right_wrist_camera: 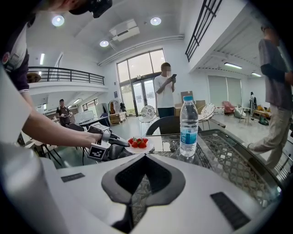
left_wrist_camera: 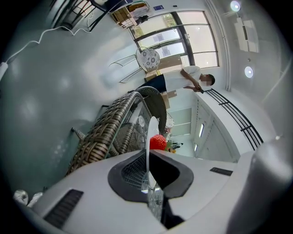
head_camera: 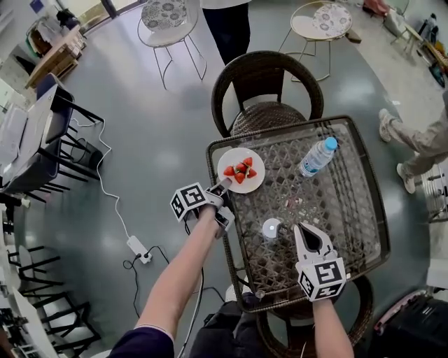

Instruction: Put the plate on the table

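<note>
A white plate (head_camera: 241,170) with several red strawberries (head_camera: 240,170) is at the near left corner of the glass table (head_camera: 364,182). My left gripper (head_camera: 222,186) is shut on the plate's near rim, reaching in from the left. In the left gripper view the plate (left_wrist_camera: 150,132) stands edge-on between the jaws, a strawberry (left_wrist_camera: 158,142) beside it. I cannot tell whether the plate rests on the glass. My right gripper (head_camera: 306,232) hovers over the table's near side, shut and holding nothing. The right gripper view shows the plate (right_wrist_camera: 138,145) and the left gripper (right_wrist_camera: 114,140).
A water bottle (head_camera: 317,156) stands on the table right of the plate. A wicker chair (head_camera: 266,84) sits at the far side with a person (head_camera: 225,21) behind it. Another person (head_camera: 420,147) walks at the right. Cables (head_camera: 136,245) lie on the floor at the left.
</note>
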Demonstrator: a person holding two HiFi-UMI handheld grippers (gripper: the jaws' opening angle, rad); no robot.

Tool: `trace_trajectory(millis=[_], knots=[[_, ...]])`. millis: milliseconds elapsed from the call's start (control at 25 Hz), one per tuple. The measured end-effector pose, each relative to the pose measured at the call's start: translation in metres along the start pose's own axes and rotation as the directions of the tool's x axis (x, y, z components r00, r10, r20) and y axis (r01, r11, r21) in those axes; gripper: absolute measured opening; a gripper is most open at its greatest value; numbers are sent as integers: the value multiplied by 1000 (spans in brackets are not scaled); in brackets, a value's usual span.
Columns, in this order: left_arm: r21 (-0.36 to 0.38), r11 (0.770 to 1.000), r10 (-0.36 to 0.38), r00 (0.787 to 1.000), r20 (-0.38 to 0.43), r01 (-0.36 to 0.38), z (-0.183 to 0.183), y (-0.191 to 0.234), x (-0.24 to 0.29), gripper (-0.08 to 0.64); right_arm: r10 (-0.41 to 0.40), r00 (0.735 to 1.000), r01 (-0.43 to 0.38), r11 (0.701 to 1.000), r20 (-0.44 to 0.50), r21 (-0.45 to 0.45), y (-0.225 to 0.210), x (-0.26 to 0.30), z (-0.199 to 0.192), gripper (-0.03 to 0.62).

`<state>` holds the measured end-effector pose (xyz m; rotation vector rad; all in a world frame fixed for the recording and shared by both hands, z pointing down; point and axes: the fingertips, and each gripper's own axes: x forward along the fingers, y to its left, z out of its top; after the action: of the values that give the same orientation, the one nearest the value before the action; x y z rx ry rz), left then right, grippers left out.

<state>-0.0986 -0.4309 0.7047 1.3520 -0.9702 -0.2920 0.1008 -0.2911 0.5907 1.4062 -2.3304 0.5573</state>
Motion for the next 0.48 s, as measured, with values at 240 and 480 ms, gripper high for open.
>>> trace_trajectory(millis=[240,480], knots=[[-4,1000,25,1000,-12,-25,3,1,5,14,0,1000,0,1000,-2,5,1,2,2,5],[12,999,52,999,-13,-52,6,3,9,14,-9,1000,9,1000,-8,20,-4,3,-2,5]])
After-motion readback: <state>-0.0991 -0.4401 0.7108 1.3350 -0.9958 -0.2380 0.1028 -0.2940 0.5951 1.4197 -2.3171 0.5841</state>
